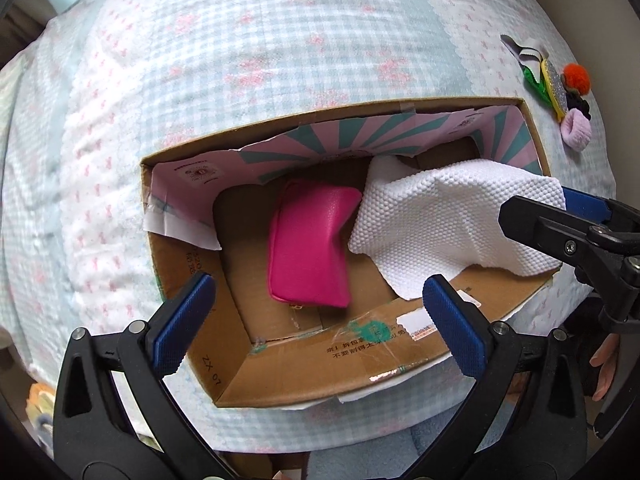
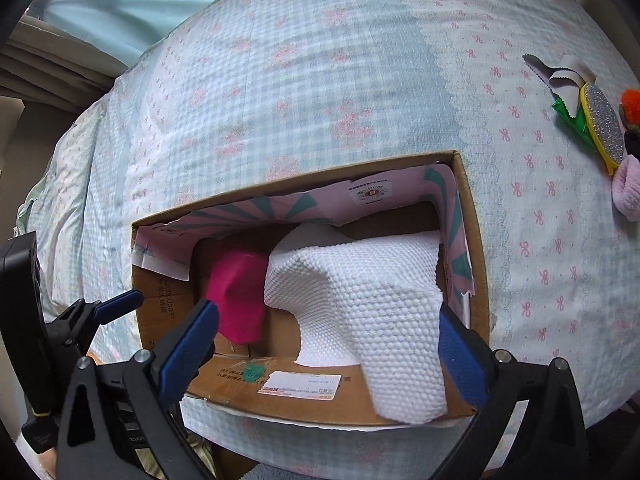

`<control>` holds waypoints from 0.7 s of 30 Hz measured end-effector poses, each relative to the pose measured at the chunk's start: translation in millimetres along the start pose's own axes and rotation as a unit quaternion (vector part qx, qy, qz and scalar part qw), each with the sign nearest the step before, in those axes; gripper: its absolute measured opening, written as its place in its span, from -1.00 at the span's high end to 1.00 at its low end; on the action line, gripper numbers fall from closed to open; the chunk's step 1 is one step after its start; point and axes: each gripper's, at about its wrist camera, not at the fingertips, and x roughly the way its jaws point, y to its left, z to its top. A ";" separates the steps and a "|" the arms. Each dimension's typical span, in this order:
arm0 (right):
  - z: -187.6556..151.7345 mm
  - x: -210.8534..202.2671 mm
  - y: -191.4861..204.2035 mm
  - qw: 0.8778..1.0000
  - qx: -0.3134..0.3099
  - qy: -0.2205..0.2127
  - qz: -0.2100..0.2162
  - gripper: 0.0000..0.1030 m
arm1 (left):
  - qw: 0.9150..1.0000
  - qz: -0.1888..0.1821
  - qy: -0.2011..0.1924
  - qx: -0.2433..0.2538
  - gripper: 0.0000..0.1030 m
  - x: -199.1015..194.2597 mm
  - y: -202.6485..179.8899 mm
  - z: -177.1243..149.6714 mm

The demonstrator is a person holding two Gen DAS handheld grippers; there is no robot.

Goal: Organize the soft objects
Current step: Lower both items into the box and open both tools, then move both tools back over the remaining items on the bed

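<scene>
Box [image 1: 400,344] on bed [image 1: 280,40]. Inside: pink pouch [image 1: 310,242] at left, white cloth [image 2: 360,296] at right, draped over near wall. Left gripper [image 1: 316,316] and right gripper [image 2: 328,340]: fingers wide apart, holding nothing. Small soft items [image 1: 560,84] far right on bed.

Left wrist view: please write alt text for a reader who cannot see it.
An open cardboard box on a checked bedspread holds a pink pouch and a white textured cloth draped over its right edge. The left tool hangs open above it.
</scene>
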 end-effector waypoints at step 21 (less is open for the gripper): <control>-51.5 -172.4 44.5 0.984 -0.080 -0.147 -0.059 -1.00 | 0.985 0.025 -0.171 -0.031 -1.00 -194.6 -30.4 -48.7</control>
